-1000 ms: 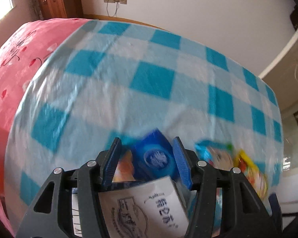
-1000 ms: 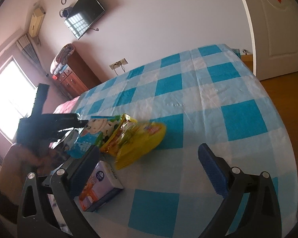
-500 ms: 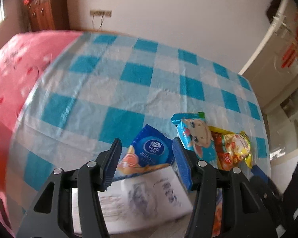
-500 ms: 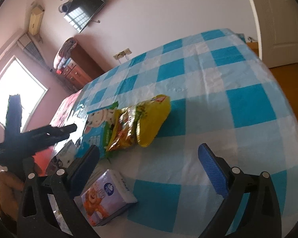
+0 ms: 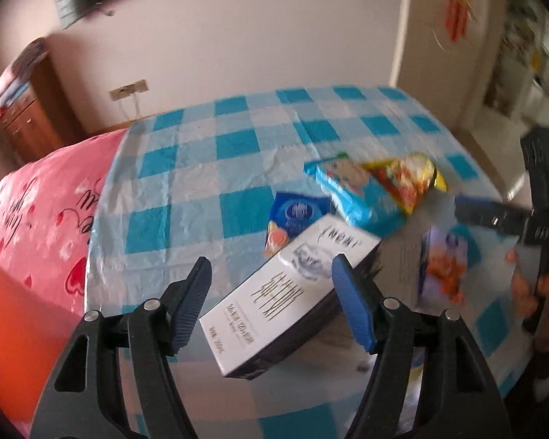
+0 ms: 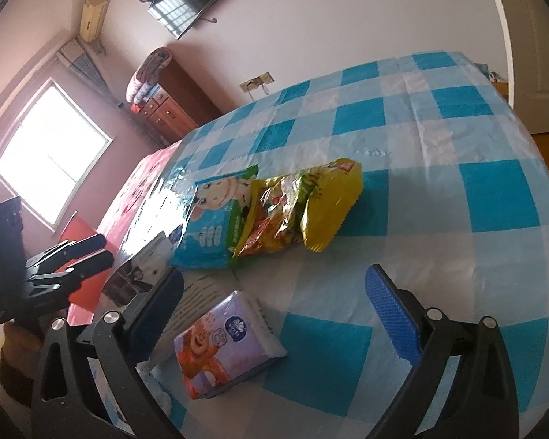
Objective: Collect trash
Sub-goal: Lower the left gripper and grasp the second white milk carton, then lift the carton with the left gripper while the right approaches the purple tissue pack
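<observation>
Your left gripper (image 5: 271,300) has just been opening; its jaws stand partly apart around the white box (image 5: 289,296), pads clear of its sides, so nothing is gripped. Your right gripper (image 6: 274,303) hangs wide open and empty above the purple tissue pack (image 6: 227,344), with the blue wrapper (image 6: 212,216) and yellow snack bag (image 6: 329,205) farther off on the checked cloth (image 6: 457,146). If you lift before the pads seat squarely, the tilted box can slip or twist free toward the near edge.

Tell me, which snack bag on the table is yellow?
The yellow snack bag, at the row's right end; the one beside it is blue with a cartoon face.
</observation>
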Motion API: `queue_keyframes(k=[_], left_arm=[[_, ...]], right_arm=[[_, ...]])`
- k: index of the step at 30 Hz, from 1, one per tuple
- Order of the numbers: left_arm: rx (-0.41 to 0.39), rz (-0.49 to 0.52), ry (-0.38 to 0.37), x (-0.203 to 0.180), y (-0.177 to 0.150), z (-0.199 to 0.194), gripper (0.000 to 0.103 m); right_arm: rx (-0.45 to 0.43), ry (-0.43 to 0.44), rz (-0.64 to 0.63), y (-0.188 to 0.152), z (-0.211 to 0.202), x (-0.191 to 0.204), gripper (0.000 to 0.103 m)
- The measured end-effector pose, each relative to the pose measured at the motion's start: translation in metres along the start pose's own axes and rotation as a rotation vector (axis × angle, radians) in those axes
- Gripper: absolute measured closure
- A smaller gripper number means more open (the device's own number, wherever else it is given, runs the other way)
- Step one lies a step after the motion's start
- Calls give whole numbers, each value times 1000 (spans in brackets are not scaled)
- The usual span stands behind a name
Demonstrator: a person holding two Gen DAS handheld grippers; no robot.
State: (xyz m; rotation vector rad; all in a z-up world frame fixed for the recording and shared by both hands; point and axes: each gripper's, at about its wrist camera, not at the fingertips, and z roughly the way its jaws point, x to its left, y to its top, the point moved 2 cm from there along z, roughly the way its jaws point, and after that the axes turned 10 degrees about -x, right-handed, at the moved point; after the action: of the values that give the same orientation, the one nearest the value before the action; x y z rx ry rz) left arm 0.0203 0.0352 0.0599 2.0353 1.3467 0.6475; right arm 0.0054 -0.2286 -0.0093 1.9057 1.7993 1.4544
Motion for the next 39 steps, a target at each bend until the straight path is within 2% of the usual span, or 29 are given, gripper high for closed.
queue_keyframes(k=[6,11,14,21,23,29,34,39], left_arm=[[36,-49,-109,24,2,25,32],[57,-91,-216,25,-1,26,32],[60,-69,-280,16,-4,19,32],[95,-2,-354,-1,-8,12,29],[101,23,-356,-7,-9,10,26],[119,92,-372,-24,-18,0,24],[142,200,-314,-41,-36,-1,24],[115,169,-306,-40,-41,-3,24]], right_arm=[[18,34,4,-3,-1,3,5],[24,52,10,-3,-2,1,5],[35,68,-1,-4,-2,4,5],[50,94,-82,-9,-4,21,5],[52,89,-100,-11,-4,24,5],[67,65,-150,-19,-5,29,5],[75,45,-185,-26,-5,31,5],[84,33,-256,-34,-7,40,5]])
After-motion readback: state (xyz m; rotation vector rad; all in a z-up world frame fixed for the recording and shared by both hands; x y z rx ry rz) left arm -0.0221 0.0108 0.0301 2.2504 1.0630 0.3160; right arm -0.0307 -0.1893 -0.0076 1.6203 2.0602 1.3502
